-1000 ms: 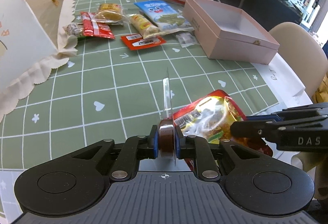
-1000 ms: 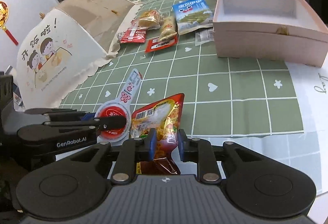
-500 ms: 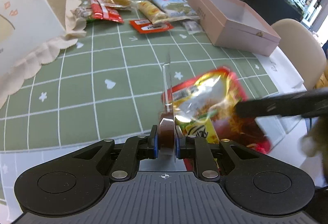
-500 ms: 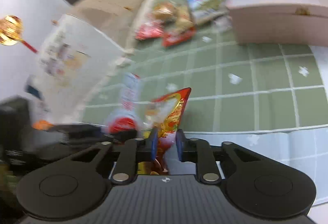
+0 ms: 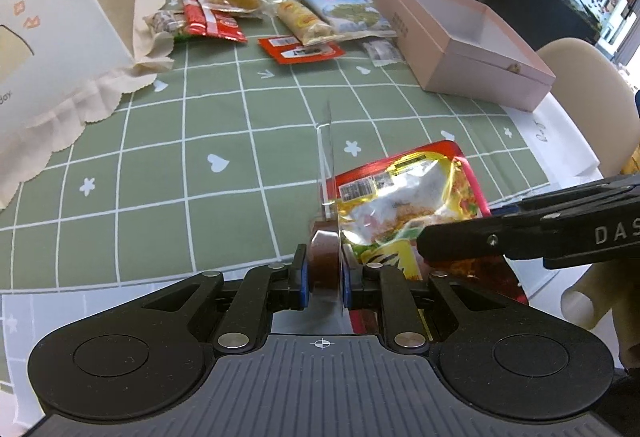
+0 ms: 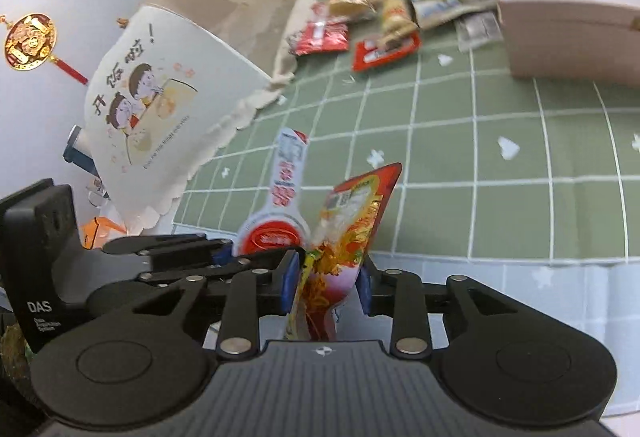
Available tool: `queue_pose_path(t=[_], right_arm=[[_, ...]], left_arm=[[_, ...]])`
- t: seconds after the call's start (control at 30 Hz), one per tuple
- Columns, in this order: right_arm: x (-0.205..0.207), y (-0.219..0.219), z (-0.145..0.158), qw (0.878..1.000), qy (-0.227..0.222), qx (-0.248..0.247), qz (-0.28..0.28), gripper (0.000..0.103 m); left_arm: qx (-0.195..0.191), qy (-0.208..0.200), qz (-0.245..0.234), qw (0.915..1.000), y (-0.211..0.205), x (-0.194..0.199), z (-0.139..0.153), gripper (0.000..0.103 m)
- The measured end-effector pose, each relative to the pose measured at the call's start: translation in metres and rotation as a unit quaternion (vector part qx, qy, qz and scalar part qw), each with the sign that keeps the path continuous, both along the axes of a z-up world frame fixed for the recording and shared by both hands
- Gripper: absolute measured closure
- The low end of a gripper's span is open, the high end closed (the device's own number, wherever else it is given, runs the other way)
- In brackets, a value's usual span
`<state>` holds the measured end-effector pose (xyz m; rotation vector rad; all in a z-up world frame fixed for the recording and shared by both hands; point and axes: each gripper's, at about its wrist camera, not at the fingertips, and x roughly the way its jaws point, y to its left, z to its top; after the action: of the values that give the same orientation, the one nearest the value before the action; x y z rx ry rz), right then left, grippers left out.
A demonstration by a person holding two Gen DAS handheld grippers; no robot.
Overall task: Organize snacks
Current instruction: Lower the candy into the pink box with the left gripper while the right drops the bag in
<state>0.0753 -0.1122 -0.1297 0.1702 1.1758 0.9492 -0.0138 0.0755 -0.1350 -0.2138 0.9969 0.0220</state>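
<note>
Red foil snack pouch (image 6: pixel 352 221) sits between our opening right hand-held gripper (image 6: pixel 326 283) jaws at the tabletop's (image 5: pixel 168 141) near edge; our left hand-held gripper (image 5: pixel 324 273) clamps a jelly cup (image 5: pixel 325 257).

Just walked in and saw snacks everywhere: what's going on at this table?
A person is sorting snacks with a handheld gripper in each hand. The left gripper is shut on a round brown snack in a clear tabbed wrapper. The right gripper has a shiny red and yellow foil packet between its fingers, which are opening. More packets lie by the open pink cardboard box on the green grid tablecloth.
</note>
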Motion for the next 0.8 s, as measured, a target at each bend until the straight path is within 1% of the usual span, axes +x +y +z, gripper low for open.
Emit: queue_pose_path(t=[0.17, 0.27, 0.33, 0.4, 0.47, 0.53, 0.6, 0.7, 0.77, 0.8], right_arm=[[-0.005, -0.009, 0.001, 1.0, -0.002, 0.003, 0.007, 0.084], [-0.006, -0.021, 0.008, 1.0, -0.012, -0.001, 0.0, 0.085], [-0.006, -0.035, 0.015, 1.0, -0.027, -0.009, -0.009, 0.086], [-0.004, -0.05, 0.025, 0.999, -0.045, -0.021, -0.023, 0.087], [0.002, -0.067, 0.039, 0.996, -0.069, -0.032, -0.042, 0.088], [0.011, -0.085, 0.064, 0.992, -0.101, -0.035, -0.071, 0.088], [0.023, -0.102, 0.098, 0.984, -0.146, -0.035, -0.099, 0.088], [0.045, -0.117, 0.157, 0.963, -0.226, -0.045, -0.136, 0.088], [0.063, -0.121, 0.193, 0.947, -0.273, -0.056, -0.159, 0.088], [0.074, -0.121, 0.209, 0.94, -0.292, -0.06, -0.169, 0.088]], left_arm=[[0.005, 0.005, -0.007, 0.9999, -0.006, 0.0, 0.0, 0.084], [0.004, 0.01, -0.015, 0.9998, -0.012, -0.001, 0.001, 0.084], [-0.001, 0.005, -0.015, 0.9999, -0.018, -0.003, 0.003, 0.085], [-0.023, -0.008, -0.026, 0.9994, -0.027, -0.004, 0.01, 0.085], [-0.059, -0.037, -0.046, 0.9965, -0.034, 0.004, 0.027, 0.085], [-0.096, -0.068, -0.063, 0.9911, -0.038, 0.017, 0.048, 0.085], [-0.128, -0.103, -0.09, 0.9823, -0.038, 0.042, 0.078, 0.085], [-0.131, -0.158, -0.127, 0.9704, -0.04, 0.089, 0.129, 0.085], [-0.132, -0.179, -0.151, 0.9633, -0.045, 0.127, 0.158, 0.085], [-0.129, -0.181, -0.155, 0.9626, -0.048, 0.143, 0.166, 0.085]])
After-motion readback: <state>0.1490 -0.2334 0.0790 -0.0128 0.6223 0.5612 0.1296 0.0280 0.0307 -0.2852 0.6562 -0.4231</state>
